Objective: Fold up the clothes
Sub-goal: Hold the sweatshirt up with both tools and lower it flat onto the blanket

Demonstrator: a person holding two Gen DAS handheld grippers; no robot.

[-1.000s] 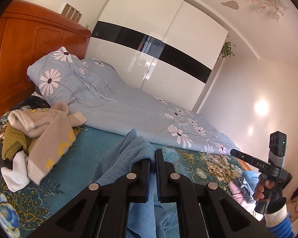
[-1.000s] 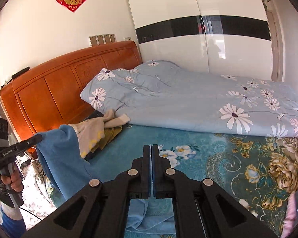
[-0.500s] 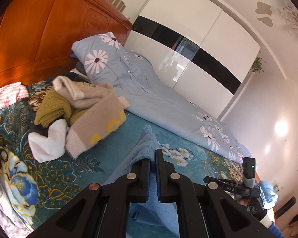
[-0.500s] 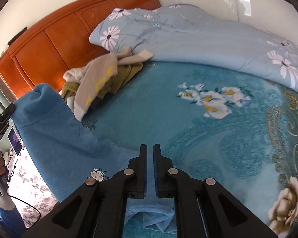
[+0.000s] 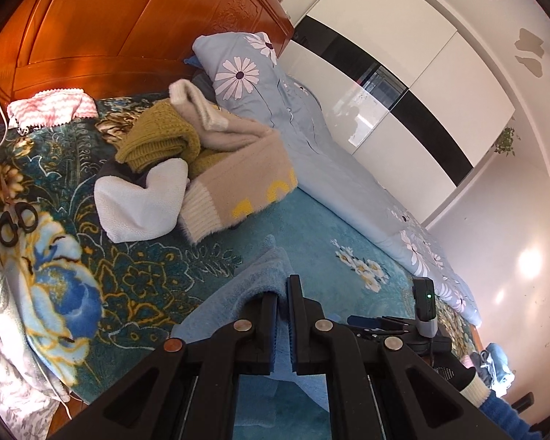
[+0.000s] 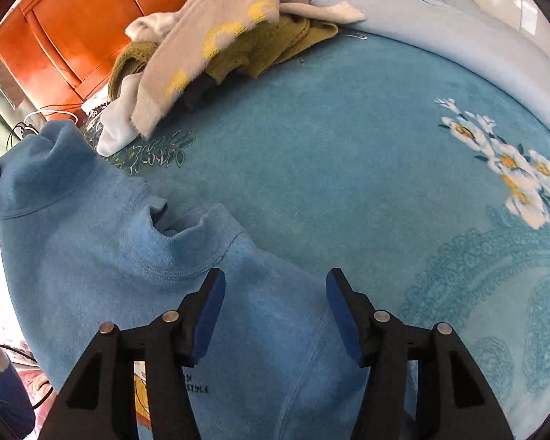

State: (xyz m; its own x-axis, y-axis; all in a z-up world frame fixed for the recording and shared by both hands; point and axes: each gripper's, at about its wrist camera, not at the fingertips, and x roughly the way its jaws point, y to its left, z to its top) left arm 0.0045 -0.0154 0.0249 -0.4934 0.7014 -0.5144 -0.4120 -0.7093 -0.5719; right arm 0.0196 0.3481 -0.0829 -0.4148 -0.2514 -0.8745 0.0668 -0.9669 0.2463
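Blue fleece sweater (image 6: 102,256) lies spread on the teal bedspread (image 6: 348,154) at the near left. Left claw (image 5: 283,293) pinches a raised fold of it; right claw (image 6: 275,293) hovers over the shoulder, jaws opening, pads clear of the cloth. Far left sits a heap of clothes (image 6: 216,47).

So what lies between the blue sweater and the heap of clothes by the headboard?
Only bare teal bedspread separates blue sweater from clothes heap, clearest in the right wrist view.
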